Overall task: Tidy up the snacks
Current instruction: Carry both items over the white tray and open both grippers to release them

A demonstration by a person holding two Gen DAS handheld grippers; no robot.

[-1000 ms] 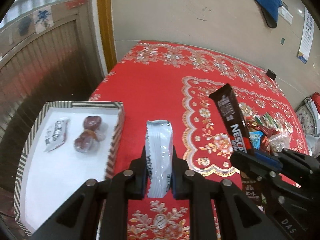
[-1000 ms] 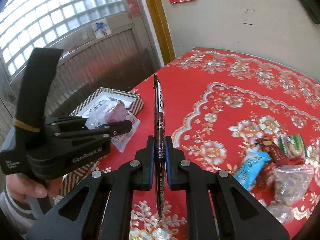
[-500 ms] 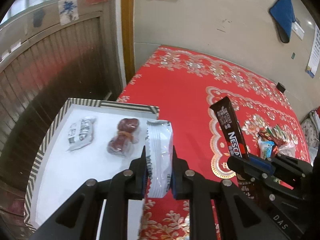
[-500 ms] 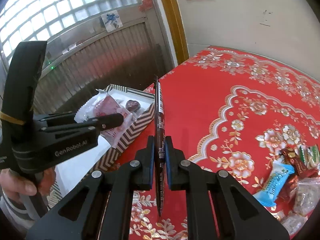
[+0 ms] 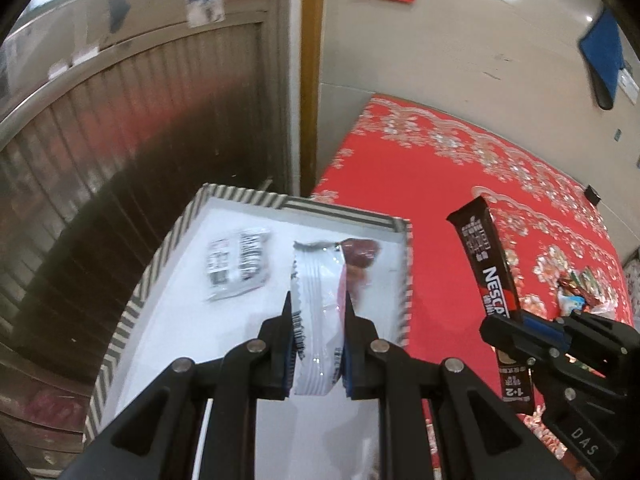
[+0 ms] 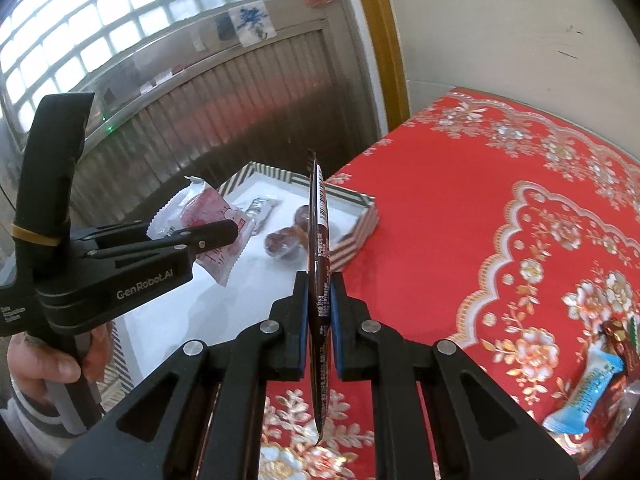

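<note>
Two packets are in my grip at once. My left gripper (image 5: 318,312) has its fingers (image 5: 285,332) clenched on a white snack packet (image 5: 318,320), edge-on to that camera and held above the white floor of the striped box (image 5: 156,268). From the right wrist view the same packet (image 6: 212,232) shows a pink printed face, sticking out past the tips of the left gripper (image 6: 224,230).

My right gripper (image 6: 319,296) is clamped on a dark brown Nescafe stick (image 6: 319,240), which stands upright and edge-on between the blue pads. In the left view that stick (image 5: 490,276) leans above the red patterned cloth (image 5: 440,200) covering the counter, just beside the box's right wall.

Inside the box lie a small white wrapped snack (image 5: 238,264) and a clear-wrapped dark red sweet (image 6: 286,242), slightly apart from each other.

Off to the right on the cloth sits a loose heap of other snacks, among them a light blue packet (image 6: 588,392). A person's hand (image 6: 44,364) holds the left gripper's handle.
</note>
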